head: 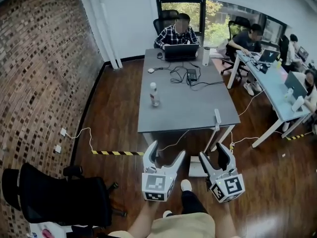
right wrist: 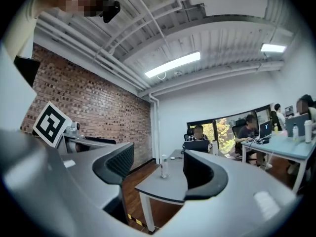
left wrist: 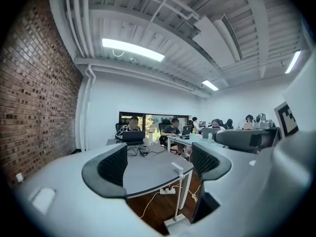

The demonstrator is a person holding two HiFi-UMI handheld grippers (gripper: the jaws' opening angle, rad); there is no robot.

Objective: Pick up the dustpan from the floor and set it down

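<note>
A long-handled grey dustpan point(head: 197, 169) stands on the wood floor at the front edge of the grey table point(head: 188, 108), its thin white handle point(head: 216, 119) rising past the table edge. In the left gripper view the dustpan point(left wrist: 177, 222) sits low between the jaws, some way off. My left gripper point(head: 166, 151) point(left wrist: 159, 164) is open and empty, held level just left of the pan. My right gripper point(head: 214, 152) point(right wrist: 158, 169) is open and empty too, beside the handle's lower part. The right gripper view does not show the dustpan.
A bottle point(head: 154, 94), a laptop point(head: 181, 51) and cables lie on the table. A black office chair point(head: 59, 197) stands at the lower left by the brick wall. Yellow-black tape point(head: 117, 153) crosses the floor. People sit at the desks behind and to the right.
</note>
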